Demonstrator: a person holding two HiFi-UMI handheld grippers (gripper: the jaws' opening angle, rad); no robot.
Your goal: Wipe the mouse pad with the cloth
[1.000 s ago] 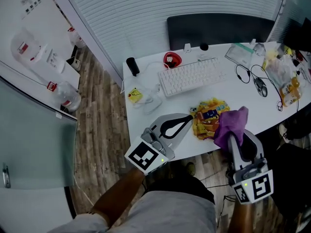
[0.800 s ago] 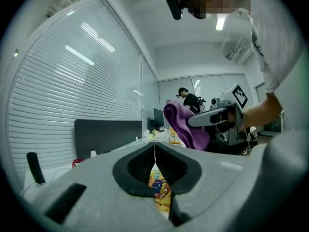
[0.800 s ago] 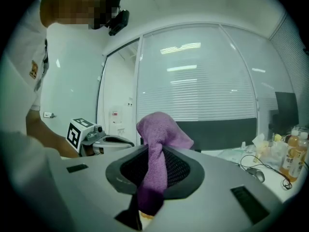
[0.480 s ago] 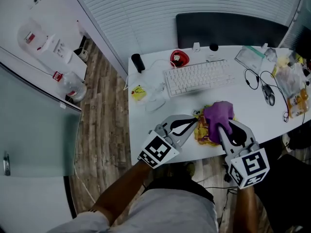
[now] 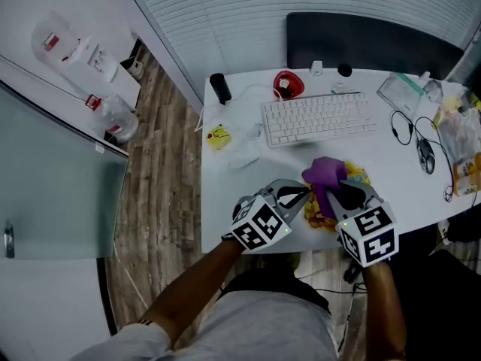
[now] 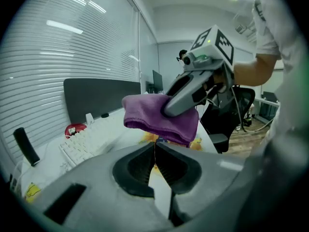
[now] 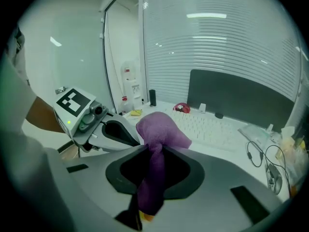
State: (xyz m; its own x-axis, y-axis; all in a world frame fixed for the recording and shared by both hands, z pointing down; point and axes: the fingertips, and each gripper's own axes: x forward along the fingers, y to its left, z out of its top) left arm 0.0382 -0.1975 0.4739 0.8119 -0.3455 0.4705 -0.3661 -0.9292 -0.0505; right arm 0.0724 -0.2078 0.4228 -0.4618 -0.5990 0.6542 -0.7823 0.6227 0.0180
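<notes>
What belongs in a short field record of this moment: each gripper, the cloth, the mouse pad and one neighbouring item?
left gripper: fingers shut, empty, beside the cloth
right gripper: fingers shut on purple cloth
purple cloth: bunched, hanging over mouse pad
mouse pad: yellow, patterned, partly covered
keyboard: white, behind the pad

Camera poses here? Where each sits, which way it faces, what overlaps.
Head view: on the person's head, facing steeply down at the desk; forearms, lap, left hand-held gripper and right hand-held gripper show.
Left gripper view: on the left hand-held gripper, facing past its shut jaws toward the right one; forearm and shirt show.
Right gripper view: on the right hand-held gripper, jaws shut on the purple cloth, facing the left one; an arm shows.
Shared: cloth and keyboard, in all three.
</notes>
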